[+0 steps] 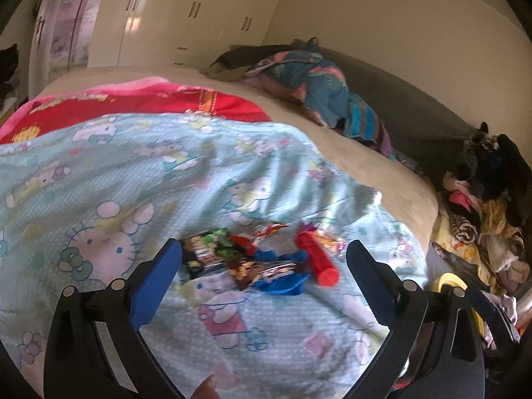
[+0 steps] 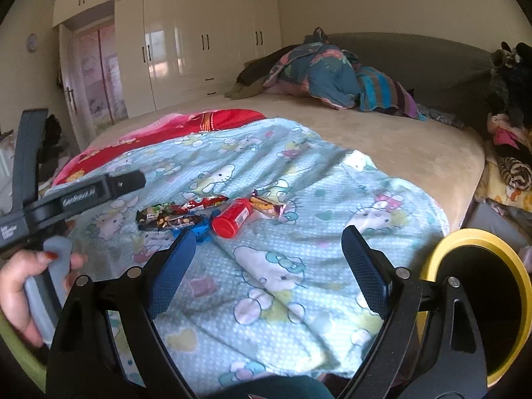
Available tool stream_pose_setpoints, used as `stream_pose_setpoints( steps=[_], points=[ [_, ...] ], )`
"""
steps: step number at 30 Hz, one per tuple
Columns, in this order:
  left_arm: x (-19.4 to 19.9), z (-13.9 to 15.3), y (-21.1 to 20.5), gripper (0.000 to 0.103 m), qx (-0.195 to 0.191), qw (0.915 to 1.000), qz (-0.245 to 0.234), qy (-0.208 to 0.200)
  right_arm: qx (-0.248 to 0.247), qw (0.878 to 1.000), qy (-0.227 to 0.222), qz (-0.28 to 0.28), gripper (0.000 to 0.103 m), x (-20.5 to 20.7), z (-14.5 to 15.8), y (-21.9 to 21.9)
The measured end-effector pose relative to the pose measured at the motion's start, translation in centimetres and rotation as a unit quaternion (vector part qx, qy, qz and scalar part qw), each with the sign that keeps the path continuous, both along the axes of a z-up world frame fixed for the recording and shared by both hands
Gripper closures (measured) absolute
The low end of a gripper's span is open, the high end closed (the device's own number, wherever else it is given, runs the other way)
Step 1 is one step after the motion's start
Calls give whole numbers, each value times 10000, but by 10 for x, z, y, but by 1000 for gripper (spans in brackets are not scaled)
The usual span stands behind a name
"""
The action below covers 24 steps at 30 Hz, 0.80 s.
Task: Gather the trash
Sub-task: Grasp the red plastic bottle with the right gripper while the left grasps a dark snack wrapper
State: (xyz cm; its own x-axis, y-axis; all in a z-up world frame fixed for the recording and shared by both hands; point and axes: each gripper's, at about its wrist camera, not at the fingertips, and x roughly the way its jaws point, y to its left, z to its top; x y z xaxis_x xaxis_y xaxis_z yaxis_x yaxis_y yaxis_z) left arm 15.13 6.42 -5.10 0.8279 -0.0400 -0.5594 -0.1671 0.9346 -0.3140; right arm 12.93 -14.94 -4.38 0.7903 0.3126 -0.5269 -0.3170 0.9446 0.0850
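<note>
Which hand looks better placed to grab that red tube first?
Probably the left. The left gripper hangs open with the red tube between its fingertips in its view; the right gripper, also open, sits farther back, beside the yellow-rimmed bin.

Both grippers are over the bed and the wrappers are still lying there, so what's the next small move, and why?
Probably ease the right gripper forward and down onto the red canister. Its jaws stand wide and empty, the canister lies on the blanket just ahead beside the snack wrappers, and the yellow-rimmed bin is close by its right side.
</note>
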Motion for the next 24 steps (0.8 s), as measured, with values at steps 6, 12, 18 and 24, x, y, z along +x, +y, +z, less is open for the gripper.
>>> stream_pose_setpoints(
  steps=[6, 12, 18, 24],
  points=[
    [5, -23, 30, 7, -296, 9983, 383, 323, -138, 9996, 231, 131, 22, 28, -12, 25],
    [7, -45, 53, 21, -712, 9946, 549, 526, -154, 9984, 452, 308, 22, 52, -28, 49],
    [11, -59, 63, 47, -1078, 9912, 489, 598, -147, 9963, 771, 356, 32, 76, -44, 65],
    [16, -71, 65, 57, -1406, 9872, 386, 643, -167, 9944, 980, 358, 37, 96, -56, 75]
  ],
)
